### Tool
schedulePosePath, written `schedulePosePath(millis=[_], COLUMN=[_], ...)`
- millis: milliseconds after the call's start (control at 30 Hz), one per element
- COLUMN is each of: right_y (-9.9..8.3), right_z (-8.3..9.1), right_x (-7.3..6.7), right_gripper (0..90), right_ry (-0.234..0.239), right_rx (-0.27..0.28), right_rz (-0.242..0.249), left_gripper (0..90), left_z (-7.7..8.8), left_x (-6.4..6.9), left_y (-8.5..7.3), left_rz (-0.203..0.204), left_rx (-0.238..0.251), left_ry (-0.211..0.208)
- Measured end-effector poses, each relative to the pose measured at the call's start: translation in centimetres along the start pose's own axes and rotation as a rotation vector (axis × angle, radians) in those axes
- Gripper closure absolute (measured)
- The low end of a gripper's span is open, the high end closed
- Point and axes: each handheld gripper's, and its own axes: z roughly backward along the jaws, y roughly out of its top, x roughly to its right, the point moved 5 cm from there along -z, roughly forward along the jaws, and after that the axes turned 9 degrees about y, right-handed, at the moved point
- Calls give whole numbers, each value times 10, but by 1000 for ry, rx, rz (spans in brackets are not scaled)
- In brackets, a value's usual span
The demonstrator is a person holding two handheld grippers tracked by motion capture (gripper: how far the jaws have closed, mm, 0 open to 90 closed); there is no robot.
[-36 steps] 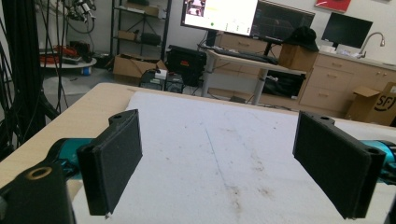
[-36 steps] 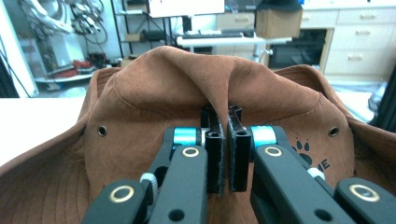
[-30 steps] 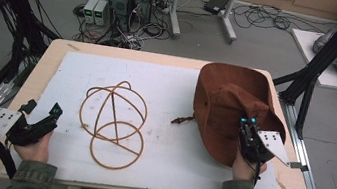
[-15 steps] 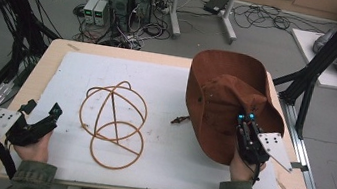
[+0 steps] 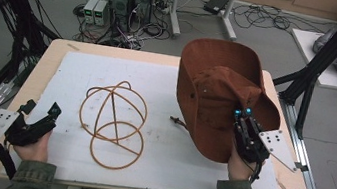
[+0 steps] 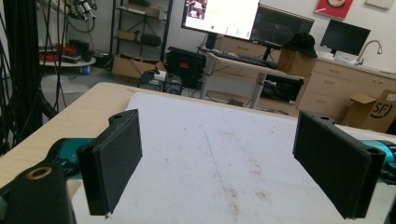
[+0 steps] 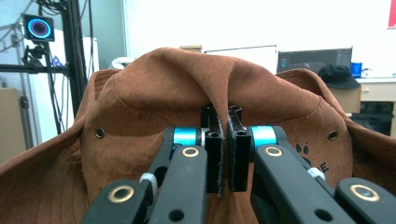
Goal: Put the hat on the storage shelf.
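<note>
The right gripper is clenched on a fold of the hat's crown; in the right gripper view the jaws stand nearly together with brown fabric pinched between them. The hat hangs from that pinch, tilted up on edge to the right of the wire frame, its brim low over the white mat and its chin cord trailing toward the frame. The frame, a dome of thin hoops, stands on the mat well apart from the hat. The left gripper is released, its 2 jaws wide apart with nothing between them, resting at the tabletop's near edge, left of the frame.

The step in hand looks like the lift: the hat is being carried, probably to go over the frame. The next move calls for swinging the hat left toward the frame and turning its opening downward so the crown can settle over the dome. The single pinch leaves the hat floppy, so the left gripper may need to steady the frame or the brim.
</note>
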Motion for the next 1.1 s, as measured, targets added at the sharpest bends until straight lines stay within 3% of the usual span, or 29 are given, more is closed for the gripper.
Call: schedulePosePath(millis=[300,633,733,900,1100], right_y=[19,38,43,47,56], right_z=[-9,-25,-32,-37,-47], right_x=[-7,-18,-26,-35,-49], right_gripper=[883,882,881,881,881], right_ry=[39,116,173,214,287], right_rx=[48,85,88,97,118], right_rz=[-12,-20,-26,-24,-71], left_gripper=[158,159,159,158,159], left_z=[-1,-2,-3,-2,-1], left_x=[0,2,2,1,0], left_y=[0,0,-1,0,0], left_rz=[0,0,4,7,15], left_rx=[-1,-1,-3,-2,-1], left_ry=[-3,-8,-9,-8,-9])
